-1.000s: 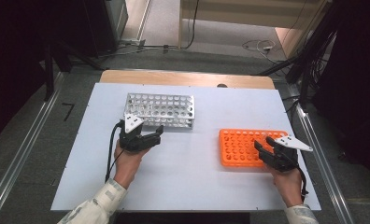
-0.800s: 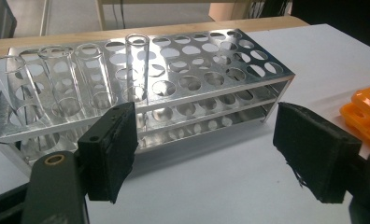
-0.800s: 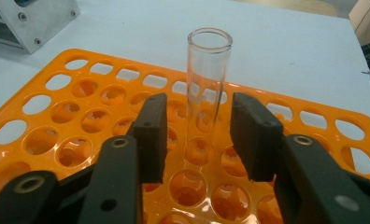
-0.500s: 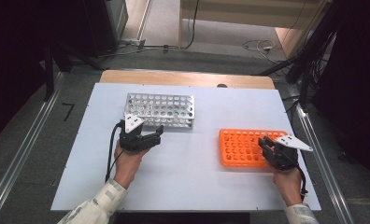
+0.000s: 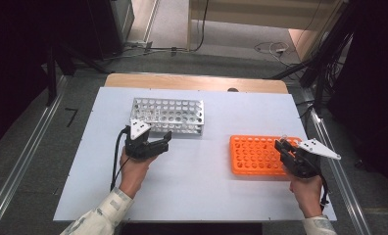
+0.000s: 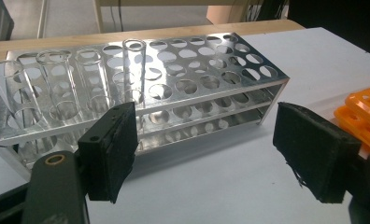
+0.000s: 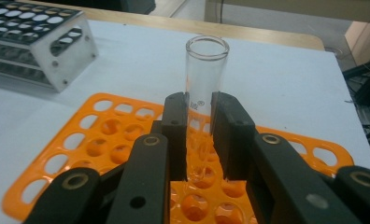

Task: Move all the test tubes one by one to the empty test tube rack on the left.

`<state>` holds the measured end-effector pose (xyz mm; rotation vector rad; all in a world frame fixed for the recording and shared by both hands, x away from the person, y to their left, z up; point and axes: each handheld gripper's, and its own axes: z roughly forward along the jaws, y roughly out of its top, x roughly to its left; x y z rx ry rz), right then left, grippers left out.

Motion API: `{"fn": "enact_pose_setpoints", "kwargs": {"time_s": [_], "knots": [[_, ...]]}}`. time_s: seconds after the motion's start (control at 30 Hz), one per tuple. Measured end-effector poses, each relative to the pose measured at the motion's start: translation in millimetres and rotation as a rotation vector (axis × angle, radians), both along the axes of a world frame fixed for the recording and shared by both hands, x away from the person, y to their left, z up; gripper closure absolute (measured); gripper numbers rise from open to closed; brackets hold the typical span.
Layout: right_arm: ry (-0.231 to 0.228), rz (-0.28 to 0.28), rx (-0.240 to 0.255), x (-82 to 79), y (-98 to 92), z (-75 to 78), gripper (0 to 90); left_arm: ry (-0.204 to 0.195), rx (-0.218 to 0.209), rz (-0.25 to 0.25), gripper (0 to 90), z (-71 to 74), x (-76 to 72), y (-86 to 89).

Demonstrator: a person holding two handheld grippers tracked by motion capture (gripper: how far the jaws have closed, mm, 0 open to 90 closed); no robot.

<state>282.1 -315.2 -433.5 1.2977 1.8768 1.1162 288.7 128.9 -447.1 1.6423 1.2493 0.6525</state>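
Nearest the person, the right gripper (image 5: 286, 148) sits at the right end of the orange test tube rack (image 5: 254, 155), its two black jaws clamped on a clear glass test tube (image 7: 205, 79). Those jaws have just been closing, and the tube now stands upright between them, pinched on both sides, its open mouth well above the pads and its foot down among the rack's round holes. The rack lies flat on the white table (image 5: 202, 191), towards its right side.

Over on the left, the left gripper (image 5: 158, 143) rests low on the table with its jaws wide apart and nothing between them. Its foam pads (image 6: 112, 149) point at the metal test tube rack (image 6: 211, 88), which stands just beyond them without touching.

That silver rack sits further back, left of the middle. Four empty glass tubes (image 6: 57, 84) stand in its holes at one end, the fourth a row further in.

Behind the white top runs a strip of wooden table edge (image 5: 197, 82).
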Motion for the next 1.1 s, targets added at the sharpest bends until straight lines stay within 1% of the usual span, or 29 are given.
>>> {"fn": "enact_pose_setpoints", "kwargs": {"time_s": [0.2,0.27,0.33,0.47,0.77,0.93,1.07,1.1], "knots": [[-0.009,0.060,0.004,-7.3,13.3,7.3,73.0,-0.003,-0.004,-0.016,22.0,2.1,-2.0,-3.5],[-0.006,0.084,0.006,-9.4,20.4,8.9,73.0,-0.004,-0.006,-0.018,22.0,2.5,-2.8,-5.3],[-0.003,0.120,0.021,-11.2,28.4,10.0,73.0,-0.005,-0.005,-0.029,22.5,3.6,-3.9,-6.9],[-0.002,0.183,0.024,-14.7,48.5,11.2,73.0,-0.008,-0.011,-0.050,22.6,6.3,-6.1,-11.9],[0.019,0.307,-0.009,-15.1,100.2,5.2,73.0,-0.013,-0.016,-0.106,23.2,11.5,-12.4,-24.0],[0.024,0.356,-0.026,-11.2,127.1,0.2,73.0,-0.017,-0.001,-0.134,23.8,12.9,-14.6,-30.7],[0.033,0.381,-0.040,-6.5,145.9,-5.0,73.0,-0.017,-0.007,-0.161,27.5,13.6,-16.2,-33.3],[0.036,0.388,-0.043,-5.5,150.7,-6.3,73.0,-0.019,-0.015,-0.170,28.9,14.0,-16.9,-34.0]]}}
